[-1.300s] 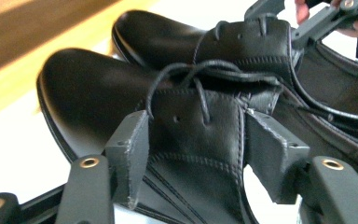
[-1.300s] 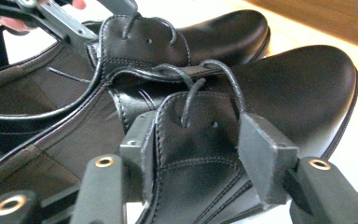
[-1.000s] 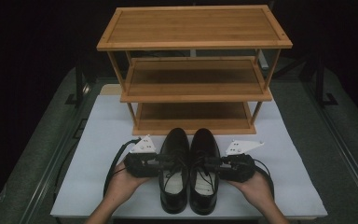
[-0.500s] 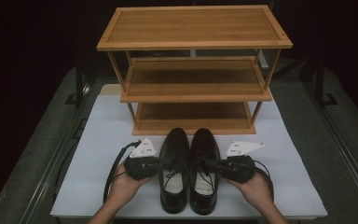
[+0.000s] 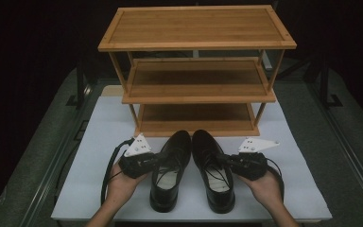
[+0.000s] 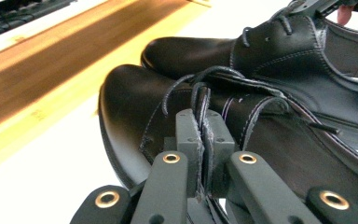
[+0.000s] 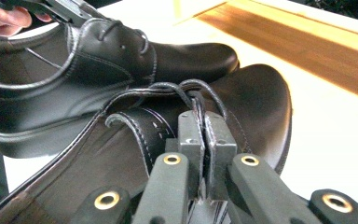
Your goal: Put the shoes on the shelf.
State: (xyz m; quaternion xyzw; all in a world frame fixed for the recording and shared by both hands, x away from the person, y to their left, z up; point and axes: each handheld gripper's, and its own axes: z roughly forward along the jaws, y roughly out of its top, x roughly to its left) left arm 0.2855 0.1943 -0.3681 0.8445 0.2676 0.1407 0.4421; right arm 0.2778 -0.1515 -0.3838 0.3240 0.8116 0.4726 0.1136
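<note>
Two black lace-up shoes stand side by side on the white mat, toes toward the rack: the left shoe (image 5: 169, 170) and the right shoe (image 5: 213, 169). My left gripper (image 5: 157, 163) is shut on the left shoe's side flap by the laces (image 6: 200, 140). My right gripper (image 5: 227, 163) is shut on the right shoe's flap by the laces (image 7: 203, 135). In the left gripper view the near shoe (image 6: 135, 112) is the held one, with the other shoe (image 6: 279, 65) behind it. A hand holds each gripper from below.
A three-tier bamboo shoe rack (image 5: 197, 71) stands just beyond the shoes' toes, its lowest shelf (image 5: 196, 118) bare. The white mat (image 5: 99, 142) lies on a grey table with dark rails at both sides. A black cable (image 5: 108, 165) loops by my left hand.
The grippers and the shoes have stayed in the same place. Both jaws remain closed on the flaps.
</note>
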